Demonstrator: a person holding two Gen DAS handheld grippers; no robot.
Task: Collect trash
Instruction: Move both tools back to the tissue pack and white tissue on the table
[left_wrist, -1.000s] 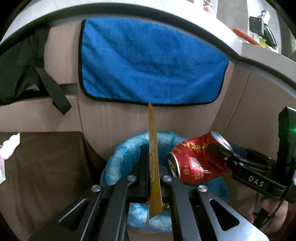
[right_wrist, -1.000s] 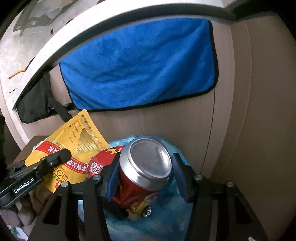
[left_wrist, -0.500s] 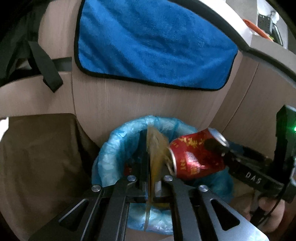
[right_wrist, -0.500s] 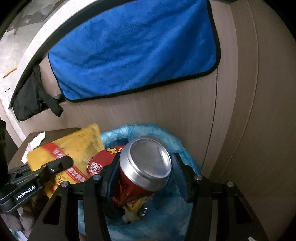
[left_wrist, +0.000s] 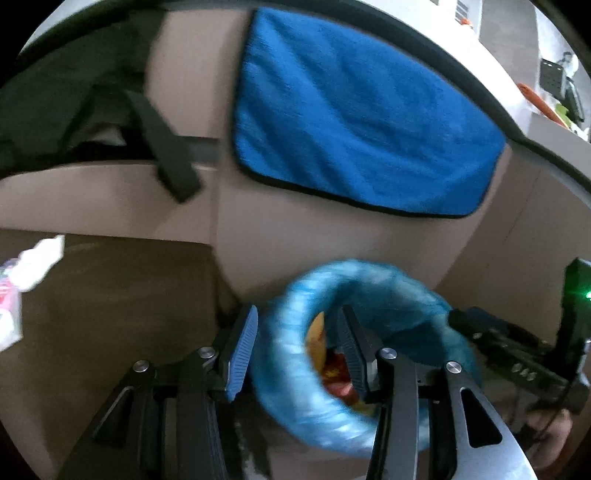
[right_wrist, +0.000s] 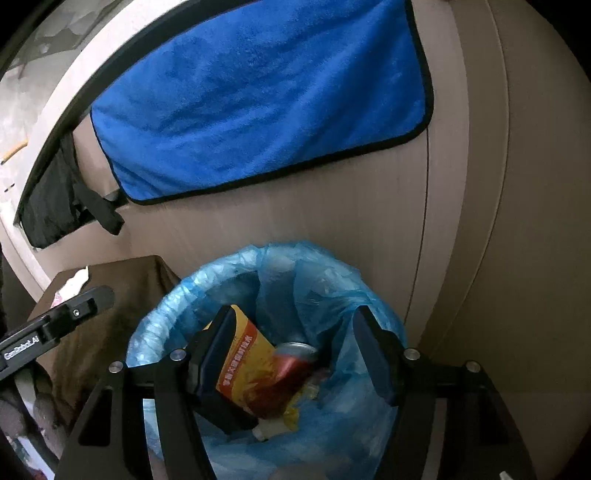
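A bin lined with a blue plastic bag (right_wrist: 177, 306) stands against a wooden cabinet; it also shows blurred in the left wrist view (left_wrist: 288, 362). Inside lie a yellow and red snack packet (right_wrist: 251, 365) and a crushed red can (right_wrist: 295, 360); both show as a dim patch in the left wrist view (left_wrist: 325, 354). My right gripper (right_wrist: 295, 354) is open and empty above the bin mouth. My left gripper (left_wrist: 295, 350) is open and empty, its jaws either side of the bin's near rim. The left gripper's finger shows in the right wrist view (right_wrist: 59, 321).
A blue towel (right_wrist: 258, 103) hangs on the cabinet above the bin. A black cloth with a strap (left_wrist: 110, 110) hangs to the left. A dark brown stool top (left_wrist: 110, 295) sits left of the bin with white crumpled paper (left_wrist: 40, 254) on it.
Both grippers opened. The yellow packet left my left gripper and the red can left my right gripper; both now lie in the bin. The left view swung sideways.
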